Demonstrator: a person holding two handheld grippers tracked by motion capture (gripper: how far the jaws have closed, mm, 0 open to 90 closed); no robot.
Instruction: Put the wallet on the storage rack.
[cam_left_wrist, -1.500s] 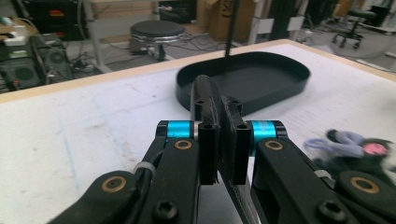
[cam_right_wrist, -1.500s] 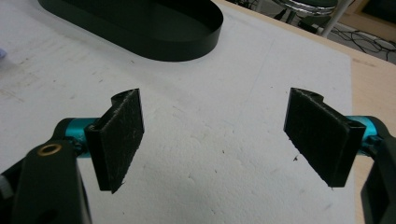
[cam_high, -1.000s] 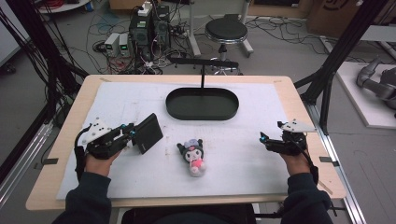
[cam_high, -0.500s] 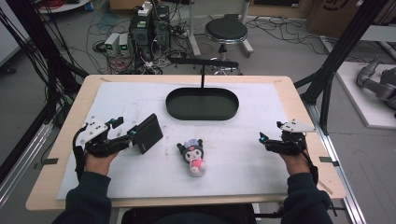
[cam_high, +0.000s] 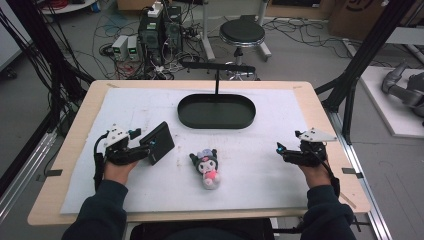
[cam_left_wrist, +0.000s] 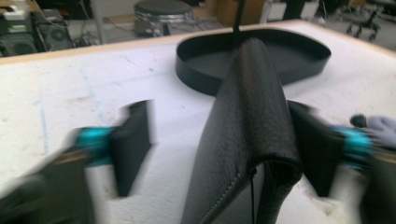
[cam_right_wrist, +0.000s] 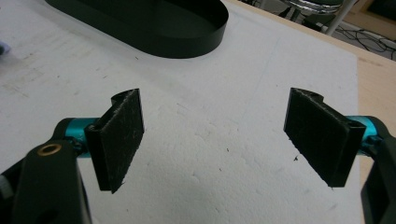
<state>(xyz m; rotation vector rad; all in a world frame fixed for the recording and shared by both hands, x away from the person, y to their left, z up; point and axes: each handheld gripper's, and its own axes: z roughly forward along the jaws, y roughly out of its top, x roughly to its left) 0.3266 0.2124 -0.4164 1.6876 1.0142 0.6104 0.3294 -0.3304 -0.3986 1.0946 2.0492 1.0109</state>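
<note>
1. Black grained leather: a folded wallet (cam_left_wrist: 247, 135) stands between the jaws of the left hand-held gripper (cam_high: 142, 150). In the left gripper view one pad is apart from it on the left with white desk showing between; the other sits close on the right, and blur hides whether it touches.
2. Those jaws have just been opening and then closing a little, with the wallet between them. I read this as a regrip or a release, not a firm hold.
3. In the high view the wallet (cam_high: 158, 143) lies at the left of the white mat (cam_high: 280, 125), tilted, just ahead of the left hand (cam_high: 116, 167).
4. The right hand-held gripper (cam_high: 281, 149) rests at the right side of the mat, jaws wide apart and holding nothing; its pads (cam_right_wrist: 122, 135) frame bare mat.
5. The likely goal is the black oval tray (cam_high: 216, 111) at the far middle of the desk, well apart from the wallet. The next move calls for closing squarely on the wallet's fold, then lifting it clear before carrying it over.
6. A small plush toy (cam_high: 207, 166) lies near the front middle, between the two hands, untouched.
7. The desk (cam_high: 320, 120) is pale wood under the scuffed white mat. Behind it stand a round stool (cam_high: 242, 34), computer boxes (cam_high: 160, 27) and tangled cables on a grey floor.
</note>
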